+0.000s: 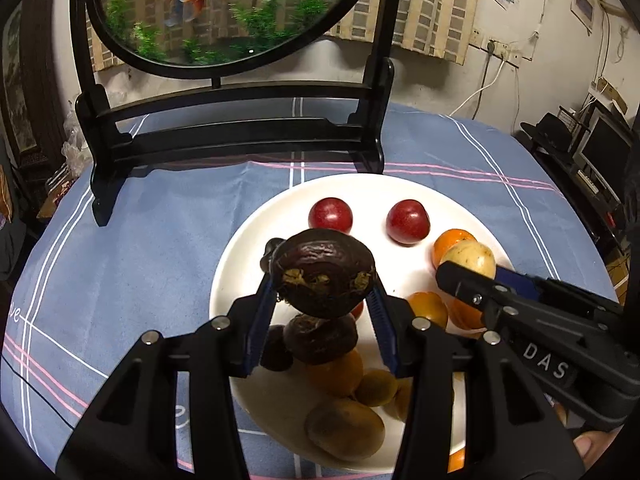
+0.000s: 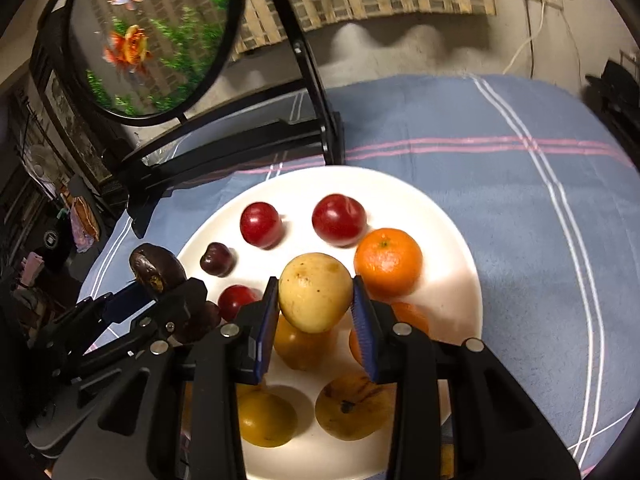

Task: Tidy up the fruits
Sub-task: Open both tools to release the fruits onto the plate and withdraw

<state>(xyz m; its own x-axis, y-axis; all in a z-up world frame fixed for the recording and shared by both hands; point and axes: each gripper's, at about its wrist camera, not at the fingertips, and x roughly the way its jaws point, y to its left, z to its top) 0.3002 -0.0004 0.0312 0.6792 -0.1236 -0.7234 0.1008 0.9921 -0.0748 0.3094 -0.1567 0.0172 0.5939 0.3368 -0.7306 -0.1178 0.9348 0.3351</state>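
A white plate (image 1: 248,232) (image 2: 436,216) on the blue cloth holds mixed fruit. My left gripper (image 1: 322,288) is shut on a dark brown wrinkled fruit (image 1: 326,276) (image 2: 154,270), held above the plate's left side. My right gripper (image 2: 316,300) is shut on a pale yellow round fruit (image 2: 314,292) (image 1: 468,258), held over the plate's middle. Two red plums (image 1: 331,215) (image 1: 407,222) (image 2: 260,224) (image 2: 339,220) lie at the plate's far side, a tangerine (image 2: 388,262) to their right. A small dark cherry-like fruit (image 2: 217,259), more yellow and orange fruits and another dark one (image 1: 320,338) lie nearer me.
A black wooden stand with a round goldfish panel (image 1: 224,12) (image 2: 152,40) rises on the table behind the plate. The blue checked cloth (image 1: 120,264) (image 2: 540,240) spreads left and right of the plate. Cables and shelves line the wall at the right.
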